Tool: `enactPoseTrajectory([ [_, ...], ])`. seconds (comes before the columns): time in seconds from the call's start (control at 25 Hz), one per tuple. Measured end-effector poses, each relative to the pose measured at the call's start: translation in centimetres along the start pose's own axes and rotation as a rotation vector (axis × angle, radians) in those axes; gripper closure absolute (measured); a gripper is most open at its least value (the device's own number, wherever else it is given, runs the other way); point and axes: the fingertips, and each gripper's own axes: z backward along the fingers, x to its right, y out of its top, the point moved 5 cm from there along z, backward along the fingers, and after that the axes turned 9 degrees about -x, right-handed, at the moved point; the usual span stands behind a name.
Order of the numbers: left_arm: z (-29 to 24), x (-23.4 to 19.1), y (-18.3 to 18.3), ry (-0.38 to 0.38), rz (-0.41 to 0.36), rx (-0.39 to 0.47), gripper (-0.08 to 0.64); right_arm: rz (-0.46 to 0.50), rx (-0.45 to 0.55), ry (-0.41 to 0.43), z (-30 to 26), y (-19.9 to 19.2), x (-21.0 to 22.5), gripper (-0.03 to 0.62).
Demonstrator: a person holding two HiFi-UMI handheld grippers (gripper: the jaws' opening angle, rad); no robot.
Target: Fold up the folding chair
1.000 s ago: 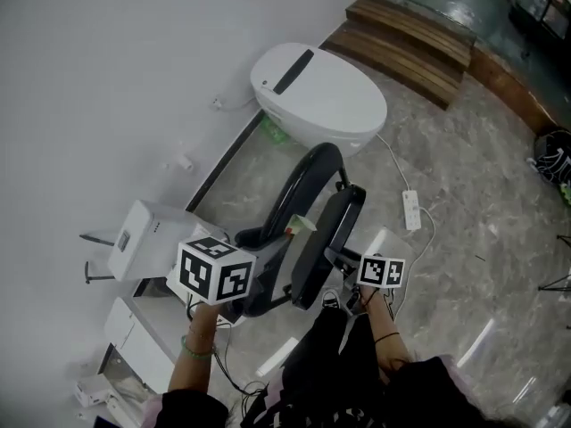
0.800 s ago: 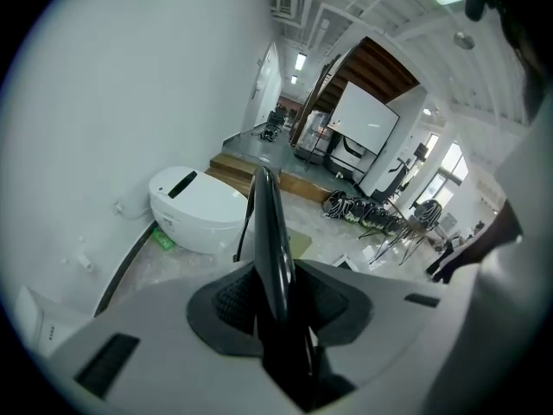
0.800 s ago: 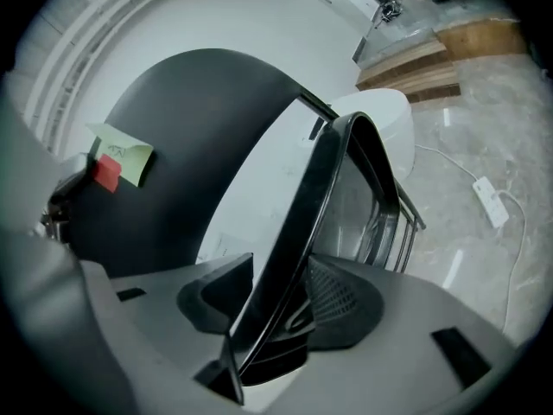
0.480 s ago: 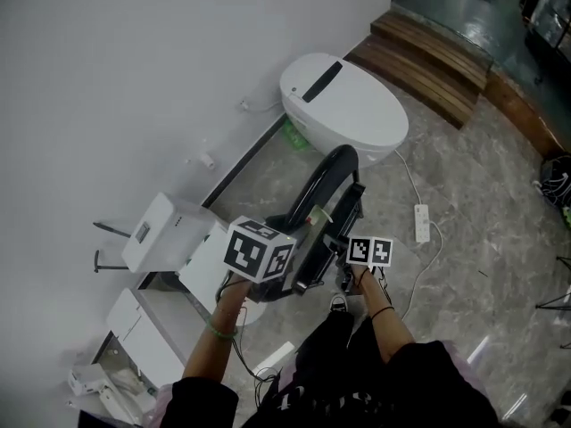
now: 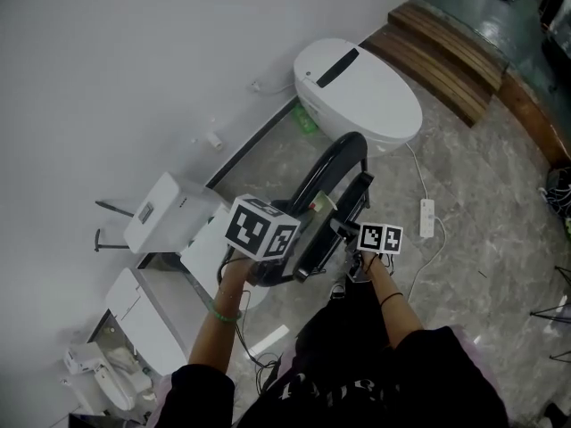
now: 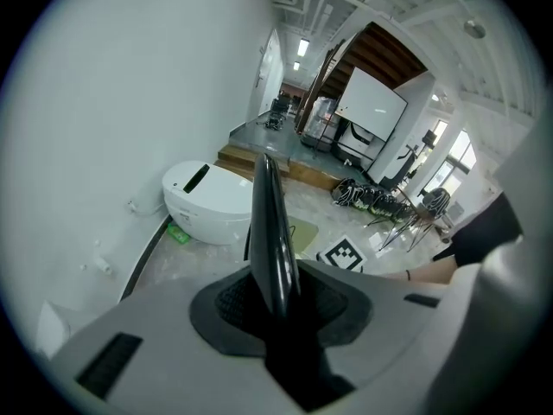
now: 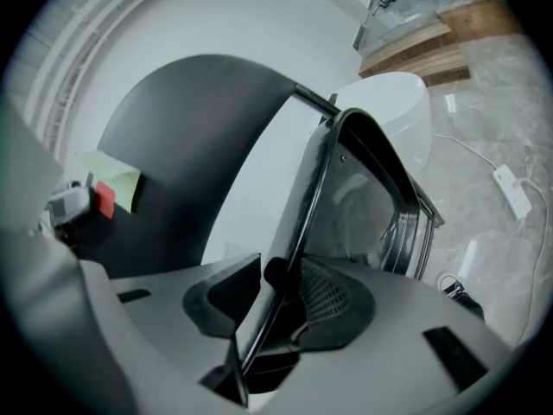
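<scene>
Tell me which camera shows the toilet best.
Head view: the toilet shows nearly whole, from above. The left gripper view has the folding chair across one end; the right gripper view shows only part past the chair.

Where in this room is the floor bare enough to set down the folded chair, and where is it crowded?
Widest bare patch: grey marble floor right of the white power strip, below the brown wooden steps. A narrower one lies between wall, white oval toilet and black folding chair. Crowded: white boxes lower left.
</scene>
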Motion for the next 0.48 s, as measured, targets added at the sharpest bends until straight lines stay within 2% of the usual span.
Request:
enactPoseTrajectory([
  [0.12, -0.5, -0.5, -0.3, 0.049, -0.043, -0.082, 0.472, -0.118, 0.043, 0.081, 0.2, 1.5, 0.5, 0.451],
  [0.2, -0.5, -1.4, -0.4, 0.059, -0.052, -0.113, 0.472, -0.152, 0.028, 0.103, -0.4, 2.5, 0.5, 0.454],
  [0.28, -0.4, -2.4, -0.3, 0.045, -0.041, -0.111, 0.472, -0.153, -0.004, 0.096, -1.3, 3.5, 0.5, 0.49],
  [0.48, -0.1, -4.4, -0.3, 0.029, -0.026, -0.098, 0.486, -0.198, -0.059, 0.141, -2.6, 4.3, 0.3, 0.514],
])
